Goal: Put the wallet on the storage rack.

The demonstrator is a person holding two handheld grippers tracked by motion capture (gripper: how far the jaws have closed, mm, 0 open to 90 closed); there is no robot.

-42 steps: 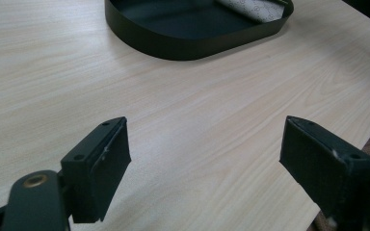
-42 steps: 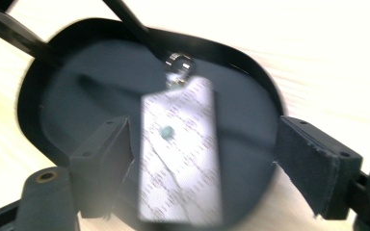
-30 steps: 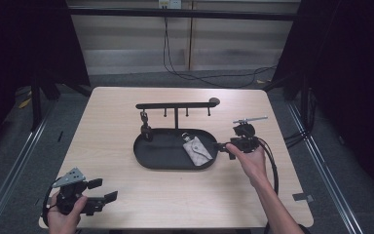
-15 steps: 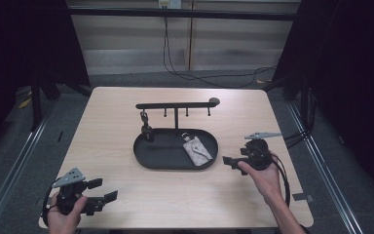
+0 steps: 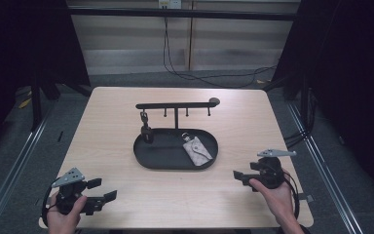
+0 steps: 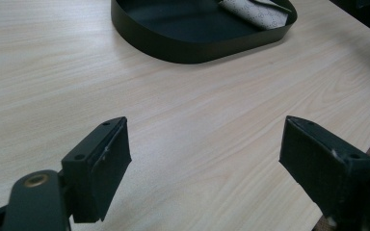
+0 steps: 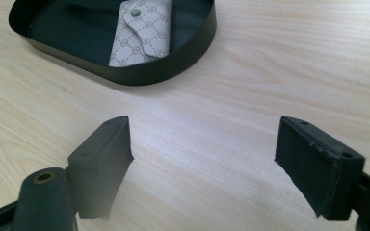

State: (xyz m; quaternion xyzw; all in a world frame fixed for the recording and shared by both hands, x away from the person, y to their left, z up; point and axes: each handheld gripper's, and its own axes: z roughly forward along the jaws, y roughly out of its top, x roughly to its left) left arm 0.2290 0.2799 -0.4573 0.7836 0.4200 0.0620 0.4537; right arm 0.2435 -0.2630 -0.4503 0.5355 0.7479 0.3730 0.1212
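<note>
left gripper (image 5: 104, 196) | jaws apart; right gripper (image 5: 237, 176) | jaws just narrowing, empty

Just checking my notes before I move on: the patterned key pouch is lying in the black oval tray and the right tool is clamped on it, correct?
Not quite. The patterned key pouch does lie in the black oval tray, but the right tool is not clamped on it: its jaws stand apart over bare table, short of the tray, as the right gripper view shows.
</note>
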